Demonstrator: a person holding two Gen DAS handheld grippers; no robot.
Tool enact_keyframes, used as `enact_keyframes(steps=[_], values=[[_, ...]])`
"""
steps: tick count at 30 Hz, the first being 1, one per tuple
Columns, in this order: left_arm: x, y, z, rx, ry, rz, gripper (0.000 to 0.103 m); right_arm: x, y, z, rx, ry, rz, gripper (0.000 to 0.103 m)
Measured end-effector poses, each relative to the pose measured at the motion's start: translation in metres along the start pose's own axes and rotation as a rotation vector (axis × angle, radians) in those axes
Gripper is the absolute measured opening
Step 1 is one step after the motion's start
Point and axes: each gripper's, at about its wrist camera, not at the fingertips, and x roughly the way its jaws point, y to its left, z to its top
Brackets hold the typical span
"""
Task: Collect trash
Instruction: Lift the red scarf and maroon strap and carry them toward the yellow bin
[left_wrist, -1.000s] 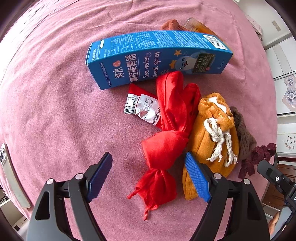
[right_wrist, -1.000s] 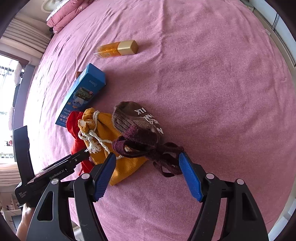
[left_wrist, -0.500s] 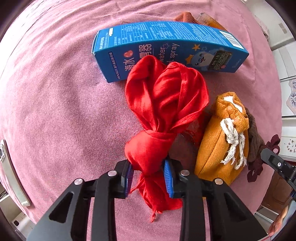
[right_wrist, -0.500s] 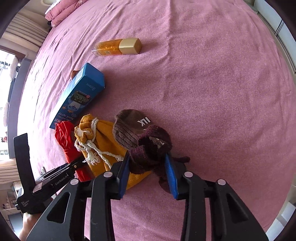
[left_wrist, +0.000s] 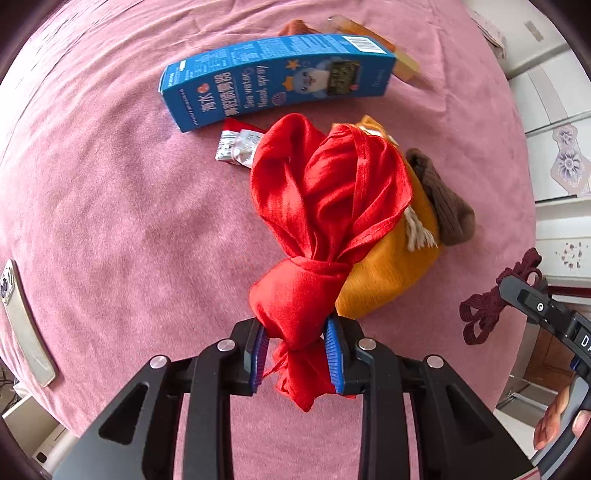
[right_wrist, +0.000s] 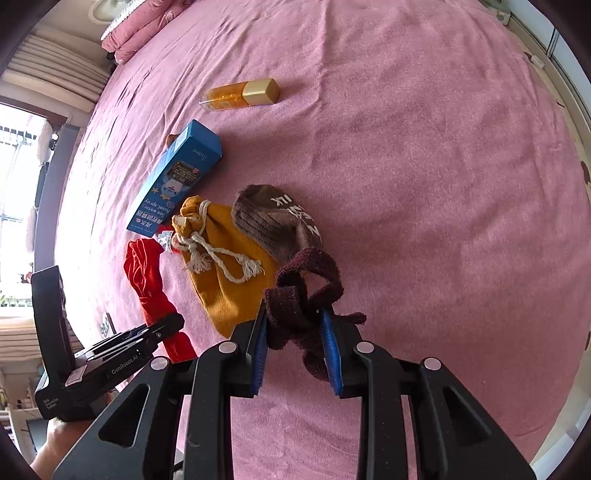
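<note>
Both cloths lifted since earlier frame: left gripper (left_wrist: 296, 352) clamped on red cloth (left_wrist: 325, 206), right gripper (right_wrist: 297, 345) clamped on maroon cord (right_wrist: 303, 295), above bed (right_wrist: 424, 147) near its edge. Pickup step; next, carry to bin, unseen.

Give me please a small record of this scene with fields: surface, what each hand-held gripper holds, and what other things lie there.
surface: pink plush bedspread
left hand-held gripper: shut on the knotted red cloth, gripped below its knot
right hand-held gripper: shut on the dark maroon knitted strip
near the middle: mustard drawstring pouch, with the brown ribbed sock beside it
farther back: blue nasal spray carton, amber bottle with gold cap
by the carton: silver and red foil wrapper
left edge: gold phone
</note>
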Motion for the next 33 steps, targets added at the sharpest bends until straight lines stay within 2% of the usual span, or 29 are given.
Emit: enact_keyframes(steps=[8,13,19,33], values=[[-0.018,-0.048,-0.039,0.133,0.009,-0.015,0.028,-0.033,-0.023,-0.037,0.045,-0.028,0.03,0.026],[-0.023,-0.089,-0.051,0.222,0.012,-0.03,0.028,-0.059,-0.047,-0.062,0.089,-0.059,0.046,0.026],[-0.023,-0.149,-0.069,0.338,0.022,-0.055,0.028,-0.087,-0.089,-0.089,0.164,-0.101,0.053,0.026],[0.003,-0.302,-0.109,0.566,0.061,-0.085,0.028,-0.147,-0.209,-0.136,0.35,-0.204,0.044,0.026]])
